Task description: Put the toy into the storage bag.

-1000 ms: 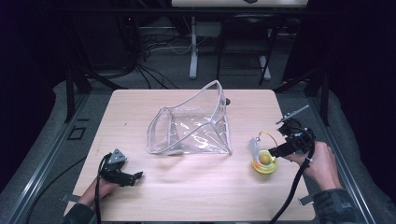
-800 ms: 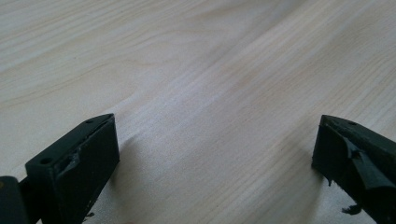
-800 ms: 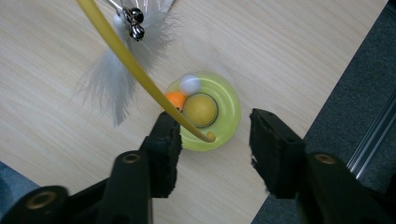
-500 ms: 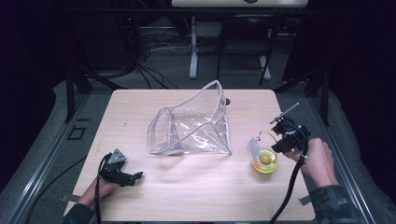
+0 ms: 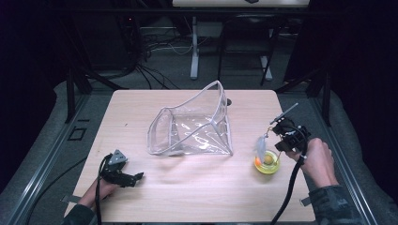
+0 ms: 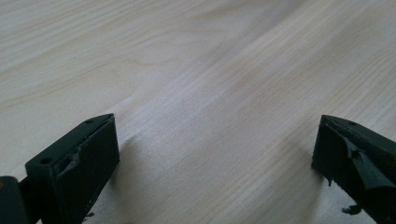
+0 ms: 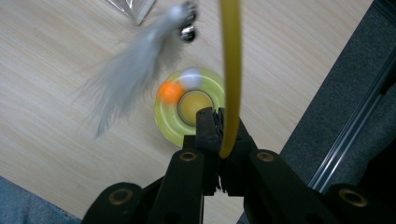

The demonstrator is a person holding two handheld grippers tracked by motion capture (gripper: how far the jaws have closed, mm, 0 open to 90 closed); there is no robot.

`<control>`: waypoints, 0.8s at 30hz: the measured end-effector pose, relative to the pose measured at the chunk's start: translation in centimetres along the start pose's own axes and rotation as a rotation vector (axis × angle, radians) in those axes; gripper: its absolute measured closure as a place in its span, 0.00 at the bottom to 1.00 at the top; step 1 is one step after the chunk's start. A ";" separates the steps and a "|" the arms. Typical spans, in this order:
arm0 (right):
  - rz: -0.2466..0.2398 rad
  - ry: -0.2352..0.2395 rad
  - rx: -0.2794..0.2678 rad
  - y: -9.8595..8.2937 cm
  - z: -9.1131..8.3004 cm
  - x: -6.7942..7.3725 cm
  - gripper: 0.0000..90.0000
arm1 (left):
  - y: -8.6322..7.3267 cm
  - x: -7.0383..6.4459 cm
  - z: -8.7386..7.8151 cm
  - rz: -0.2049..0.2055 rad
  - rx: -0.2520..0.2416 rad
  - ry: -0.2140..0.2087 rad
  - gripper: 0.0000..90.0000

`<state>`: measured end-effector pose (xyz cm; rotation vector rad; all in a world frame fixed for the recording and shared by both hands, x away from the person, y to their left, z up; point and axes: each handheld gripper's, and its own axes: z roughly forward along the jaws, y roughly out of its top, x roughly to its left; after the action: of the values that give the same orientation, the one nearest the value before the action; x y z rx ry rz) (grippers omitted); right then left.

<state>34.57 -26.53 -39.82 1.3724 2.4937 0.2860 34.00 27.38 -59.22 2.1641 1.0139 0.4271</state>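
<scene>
We have the right gripper [image 5: 280, 140] near the right edge of the table [image 5: 197, 197], its jaws pinched tight on a yellow wand [image 7: 230, 70] that rises between them in the right gripper view; from the wand's far end hangs a pale feather [image 7: 126, 74] with small metal bells [image 7: 188, 25], blurred, so we cannot tell its exact position; below it on the wood lies the yellow ring toy [image 5: 267, 164], round, with an orange ball [image 7: 169, 92] and a white ball [image 7: 190, 78] in its track; the ring lies just beside the gripper's tips; to its left, in mid-table, stands a clear plastic pouch [image 5: 192, 126], mouth open; our left gripper [image 5: 129, 178] rests low at the near left, well apart from the pouch, jaws spread wide over bare wood with nothing between them
</scene>
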 end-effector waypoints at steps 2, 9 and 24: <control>-0.001 0.001 0.004 0.1 -0.1 0.1 0.98 | 0.0 0.0 0.0 0.000 0.000 0.000 0.00; -0.008 0.007 -0.004 0.4 -0.3 0.0 0.98 | 0.0 0.0 0.0 0.000 0.000 0.000 0.00; -0.047 0.030 0.020 1.8 -1.1 0.0 0.98 | 0.0 0.0 0.0 0.000 0.000 0.000 0.00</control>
<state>35.68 -25.62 -38.26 1.3242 2.5561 0.2752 34.01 27.39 -59.22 2.1643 1.0136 0.4270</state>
